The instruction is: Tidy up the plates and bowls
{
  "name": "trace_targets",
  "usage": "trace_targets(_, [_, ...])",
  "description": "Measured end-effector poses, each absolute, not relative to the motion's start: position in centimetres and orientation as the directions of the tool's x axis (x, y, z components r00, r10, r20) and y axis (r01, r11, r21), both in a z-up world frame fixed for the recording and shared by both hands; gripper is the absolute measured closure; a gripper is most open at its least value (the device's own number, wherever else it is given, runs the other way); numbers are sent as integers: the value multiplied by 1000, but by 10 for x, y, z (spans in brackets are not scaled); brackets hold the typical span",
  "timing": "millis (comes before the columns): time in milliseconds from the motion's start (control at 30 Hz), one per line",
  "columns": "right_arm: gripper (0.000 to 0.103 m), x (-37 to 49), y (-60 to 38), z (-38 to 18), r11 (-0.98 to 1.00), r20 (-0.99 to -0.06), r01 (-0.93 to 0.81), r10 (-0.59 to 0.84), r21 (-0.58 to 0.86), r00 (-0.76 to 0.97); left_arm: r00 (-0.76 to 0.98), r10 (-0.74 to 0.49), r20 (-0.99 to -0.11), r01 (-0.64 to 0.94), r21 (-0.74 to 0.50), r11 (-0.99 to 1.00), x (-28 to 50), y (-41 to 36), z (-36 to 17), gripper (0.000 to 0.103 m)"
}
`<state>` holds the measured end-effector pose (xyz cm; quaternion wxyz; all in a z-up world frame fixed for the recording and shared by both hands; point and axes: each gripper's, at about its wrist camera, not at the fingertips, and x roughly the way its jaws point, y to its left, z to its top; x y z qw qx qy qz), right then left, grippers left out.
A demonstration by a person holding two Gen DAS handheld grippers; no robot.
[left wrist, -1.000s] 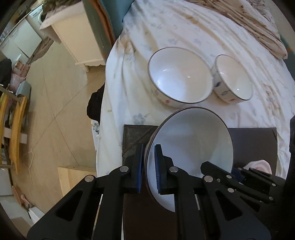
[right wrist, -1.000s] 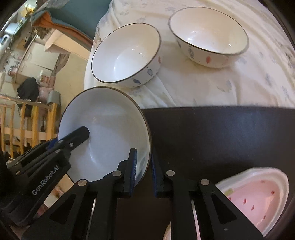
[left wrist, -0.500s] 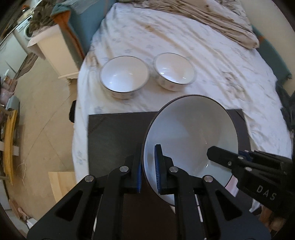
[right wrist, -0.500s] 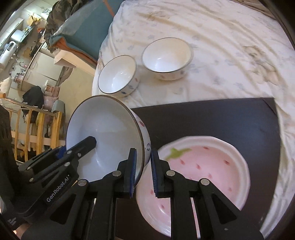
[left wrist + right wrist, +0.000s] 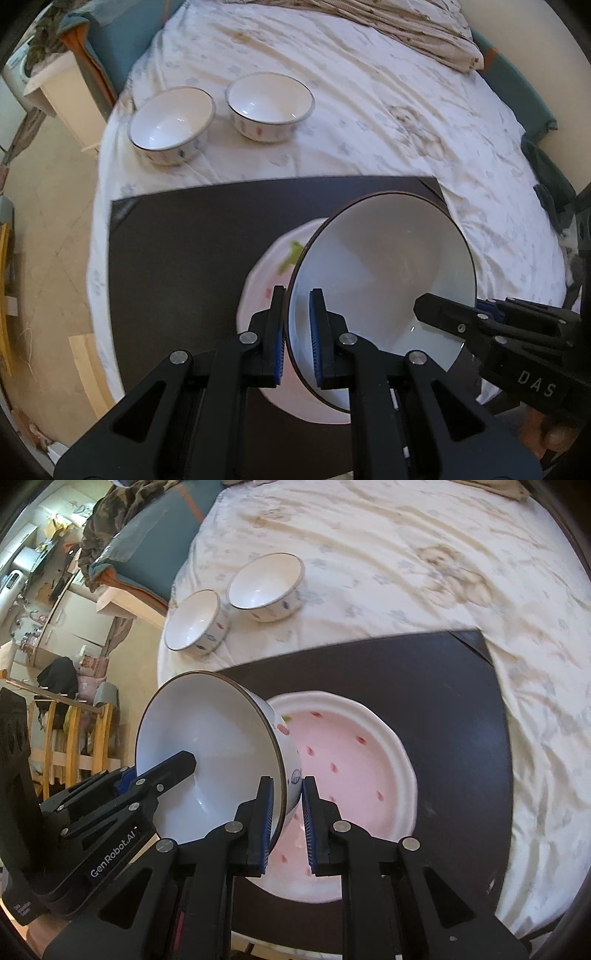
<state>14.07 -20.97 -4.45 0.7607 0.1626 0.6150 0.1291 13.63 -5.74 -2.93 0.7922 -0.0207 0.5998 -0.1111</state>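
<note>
Two black hand-held claws
Left claw and right claw: blue ribbed pads, silver screws, white "GenRobot.AI" and "DAS" lettering.

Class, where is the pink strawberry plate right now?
The pink plate lies on the dark mat, low in the middle of the right wrist view, under the tilted large bowl that both grippers hold.
</note>
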Motion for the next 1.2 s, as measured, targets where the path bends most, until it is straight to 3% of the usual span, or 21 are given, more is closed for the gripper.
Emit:
trace_targets(567, [86,122,-230,-99,907,-905,53,411,419,110,122,-158,-980,161,-138,977,134,-76,-82,94])
trace_targets(1200, [82,134,-233,-116,892,-899,116,430,437,83,95,-164,-982,121,-152,981,147,-79,-98,94])
